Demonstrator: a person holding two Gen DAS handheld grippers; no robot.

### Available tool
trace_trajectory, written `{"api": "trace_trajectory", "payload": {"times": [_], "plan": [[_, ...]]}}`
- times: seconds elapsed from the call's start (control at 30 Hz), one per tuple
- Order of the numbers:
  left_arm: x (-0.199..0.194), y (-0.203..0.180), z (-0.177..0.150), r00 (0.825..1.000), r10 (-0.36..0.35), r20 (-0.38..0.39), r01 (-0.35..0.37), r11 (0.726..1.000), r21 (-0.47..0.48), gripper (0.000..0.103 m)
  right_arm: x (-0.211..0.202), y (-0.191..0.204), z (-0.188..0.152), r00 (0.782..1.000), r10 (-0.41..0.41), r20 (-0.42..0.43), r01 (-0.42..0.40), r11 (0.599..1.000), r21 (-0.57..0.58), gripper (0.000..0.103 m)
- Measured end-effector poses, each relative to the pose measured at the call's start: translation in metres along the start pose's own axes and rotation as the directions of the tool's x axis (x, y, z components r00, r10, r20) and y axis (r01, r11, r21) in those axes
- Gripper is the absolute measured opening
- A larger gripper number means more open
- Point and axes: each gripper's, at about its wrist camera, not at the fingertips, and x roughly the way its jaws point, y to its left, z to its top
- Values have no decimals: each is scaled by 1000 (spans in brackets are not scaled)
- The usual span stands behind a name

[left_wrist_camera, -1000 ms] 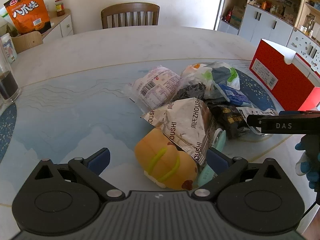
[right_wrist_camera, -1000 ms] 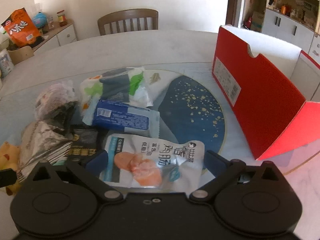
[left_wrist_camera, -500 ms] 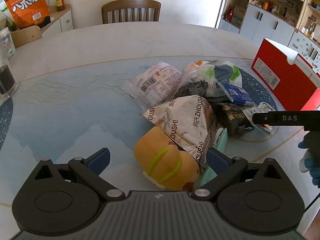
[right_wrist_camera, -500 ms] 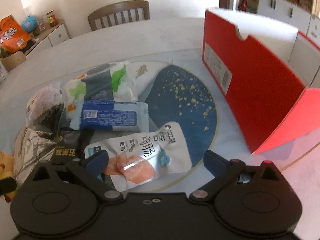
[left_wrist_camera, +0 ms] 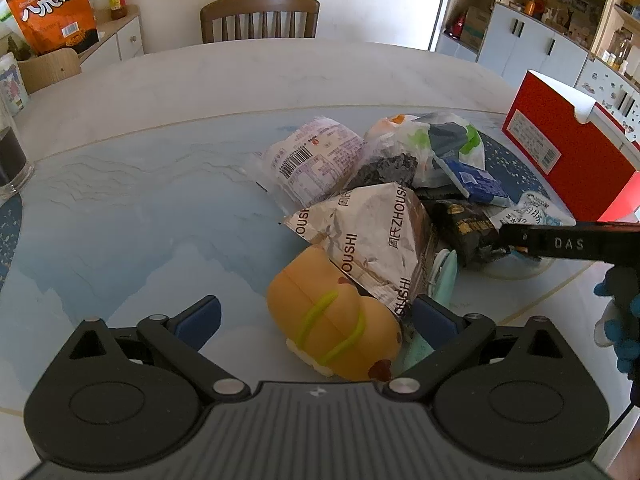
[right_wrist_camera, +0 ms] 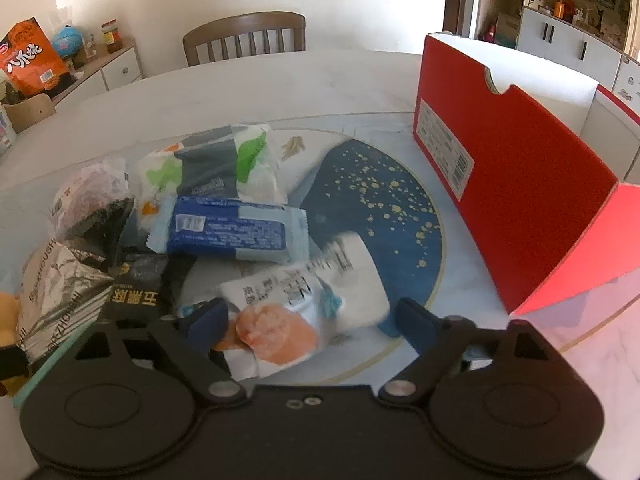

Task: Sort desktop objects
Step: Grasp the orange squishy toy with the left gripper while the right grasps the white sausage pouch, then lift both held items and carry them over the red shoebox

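A heap of snack packets lies on the round table's glass centre. My right gripper [right_wrist_camera: 312, 320] straddles a white pouch with an orange picture [right_wrist_camera: 304, 304]. Its jaws are closing; the left pad touches the buckled, blurred pouch, and the right pad stands just clear of it. Behind it lie a blue packet [right_wrist_camera: 232, 232], a white-and-green bag [right_wrist_camera: 216, 168] and a black packet [right_wrist_camera: 136, 296]. My left gripper [left_wrist_camera: 316, 316] is open around an orange plush toy [left_wrist_camera: 332, 320], without gripping it. A silver ZHOUSHI packet [left_wrist_camera: 372, 236] leans on the toy.
An open red box [right_wrist_camera: 520, 184] stands on the table to the right of the heap. A glass of dark liquid [left_wrist_camera: 10, 160] sits at the far left edge. A wooden chair [left_wrist_camera: 260, 16] is behind the table. A blue-gloved hand [left_wrist_camera: 620, 320] holds the right gripper.
The right gripper's jaws have narrowed around the white pouch, which has crumpled and tipped up off the glass. The left gripper has stayed open over the plush toy.
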Motion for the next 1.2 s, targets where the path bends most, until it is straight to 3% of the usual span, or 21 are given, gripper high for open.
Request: {"api": "trace_trajectory", "payload": {"times": [0.27,0.7,0.77,0.8,0.93,1.2], "plan": [[1,1,1,999,-34,-10,34,999,-19,89,-2,-2,1,1000,7,7,-7,1000,-1,73],[4,21,2,990,-137,-20,134,984,-118,79,-6,0,-1,1000,10,-8,-10,1000,-9,72],[5,24,2,985,-172,-24,167,976,-137,68,-7,1,-1,1000,12,-11,-12,1000,-10,72],[5,24,2,983,-183,-25,178,974,-141,68,-6,0,-1,1000,13,-13,-13,1000,-10,72],[3,21,4,984,-178,-16,174,976,-130,60,-7,1,-1,1000,21,-19,-21,1000,-6,71],[-3,23,5,983,-185,-7,182,973,-141,56,-14,-2,-1,999,32,-28,-32,999,2,70]]}}
